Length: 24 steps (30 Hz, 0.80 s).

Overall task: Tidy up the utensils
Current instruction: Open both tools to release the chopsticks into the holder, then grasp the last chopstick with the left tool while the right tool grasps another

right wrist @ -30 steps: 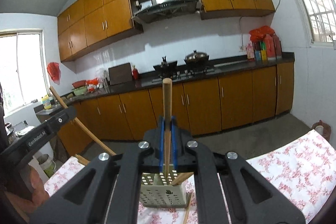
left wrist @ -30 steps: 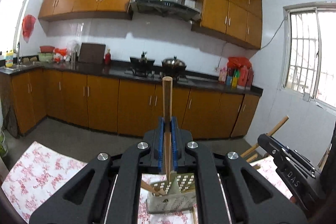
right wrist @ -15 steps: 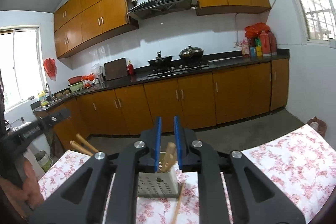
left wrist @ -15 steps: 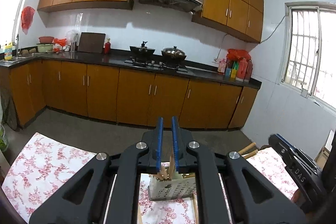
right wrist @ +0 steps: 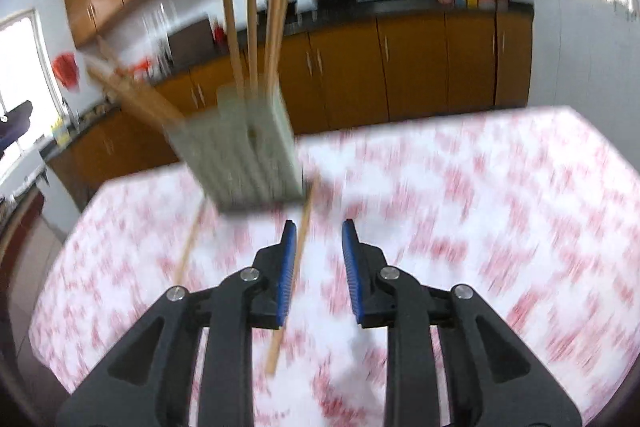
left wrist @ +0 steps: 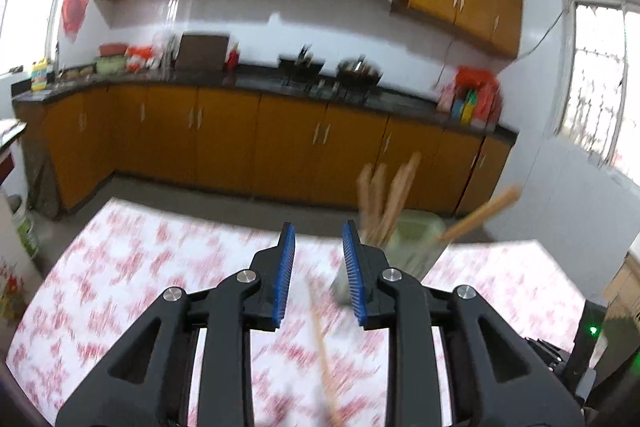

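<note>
A pale green perforated utensil holder [left wrist: 416, 247] stands on the floral tablecloth with several wooden chopsticks [left wrist: 384, 195] upright in it. In the right wrist view the holder [right wrist: 244, 155] is just ahead and left, with chopsticks [right wrist: 252, 23] sticking up. My left gripper [left wrist: 318, 269] is open and empty, left of the holder. A loose chopstick [left wrist: 326, 363] lies on the cloth below it. My right gripper [right wrist: 318, 267] is open and empty above a loose chopstick [right wrist: 292, 275]; another chopstick [right wrist: 190, 247] lies to the left. Both views are motion-blurred.
The table wears a white cloth with red flowers [right wrist: 480, 211]. Beyond its far edge are orange kitchen cabinets [left wrist: 224, 139] and a dark counter with pots. A dark device with a green light [left wrist: 592, 331] sits at the right edge of the left wrist view.
Both grippers let go of the chopsticks they held upright and opened wide. Those chopsticks now stand in the holder. Both grippers tilted down toward the table and moved.
</note>
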{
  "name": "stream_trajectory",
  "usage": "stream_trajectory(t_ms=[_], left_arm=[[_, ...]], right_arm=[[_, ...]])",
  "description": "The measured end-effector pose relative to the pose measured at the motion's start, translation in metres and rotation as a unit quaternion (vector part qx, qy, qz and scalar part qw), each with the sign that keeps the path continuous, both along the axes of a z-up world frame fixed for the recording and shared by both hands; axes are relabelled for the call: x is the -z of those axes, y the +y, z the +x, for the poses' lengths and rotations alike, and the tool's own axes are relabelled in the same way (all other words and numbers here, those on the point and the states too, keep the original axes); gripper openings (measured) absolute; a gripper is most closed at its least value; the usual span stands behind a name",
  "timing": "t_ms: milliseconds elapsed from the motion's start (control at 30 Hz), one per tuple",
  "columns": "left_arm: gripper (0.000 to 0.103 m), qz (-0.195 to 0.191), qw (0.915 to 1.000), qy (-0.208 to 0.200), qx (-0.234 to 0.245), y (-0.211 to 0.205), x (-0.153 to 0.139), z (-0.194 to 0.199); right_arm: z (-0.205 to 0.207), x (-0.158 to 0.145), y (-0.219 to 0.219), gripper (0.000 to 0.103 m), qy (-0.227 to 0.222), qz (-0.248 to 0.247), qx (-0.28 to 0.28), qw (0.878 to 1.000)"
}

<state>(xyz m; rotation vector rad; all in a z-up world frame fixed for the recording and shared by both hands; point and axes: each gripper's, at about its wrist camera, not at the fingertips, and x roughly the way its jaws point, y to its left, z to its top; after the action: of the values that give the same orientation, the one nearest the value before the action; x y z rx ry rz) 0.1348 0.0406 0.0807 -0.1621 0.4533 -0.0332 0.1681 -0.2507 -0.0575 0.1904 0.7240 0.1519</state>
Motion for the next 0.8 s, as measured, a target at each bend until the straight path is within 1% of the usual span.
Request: stream_trajectory(t_ms=[100, 233, 367, 433, 467, 500, 533, 667, 800], left_arm=[[0.026, 0.007, 0.9989, 0.042, -0.018, 0.009, 0.037, -0.002], [0.026, 0.004, 0.9949, 0.095, -0.032, 0.018, 0.077, -0.006], [0.026, -0.002, 0.9919, 0.122, -0.037, 0.025, 0.096, -0.008], [0.026, -0.003, 0.9910, 0.128, -0.037, 0.024, 0.101, -0.008], [0.026, -0.004, 0.9906, 0.132, -0.035, 0.023, 0.103, -0.006], [0.026, -0.004, 0.9904, 0.134, -0.033, 0.022, 0.106, -0.008], [0.026, -0.004, 0.9901, 0.137, -0.029, 0.019, 0.107, -0.007], [0.026, -0.006, 0.9887, 0.150, -0.002, 0.002, 0.115, -0.003], [0.027, -0.009, 0.9860, 0.164, 0.026, -0.015, 0.126, 0.003]], right_arm=[[0.003, 0.026, 0.022, 0.024, 0.040, -0.003, -0.020, 0.999], [0.013, 0.044, 0.044, 0.025, 0.065, -0.032, -0.035, 0.997], [0.021, 0.054, 0.051, 0.025, 0.079, -0.044, -0.032, 0.995], [0.022, 0.054, 0.054, 0.025, 0.071, -0.058, -0.030, 0.995], [0.022, 0.055, 0.055, 0.021, 0.067, -0.068, -0.028, 0.995], [0.022, 0.055, 0.054, 0.012, 0.068, -0.069, -0.023, 0.995], [0.022, 0.054, 0.048, 0.009, 0.069, -0.065, -0.015, 0.995], [0.029, 0.054, 0.016, 0.008, 0.074, -0.050, 0.029, 0.996], [0.034, 0.054, -0.029, 0.008, 0.081, -0.034, 0.098, 0.991]])
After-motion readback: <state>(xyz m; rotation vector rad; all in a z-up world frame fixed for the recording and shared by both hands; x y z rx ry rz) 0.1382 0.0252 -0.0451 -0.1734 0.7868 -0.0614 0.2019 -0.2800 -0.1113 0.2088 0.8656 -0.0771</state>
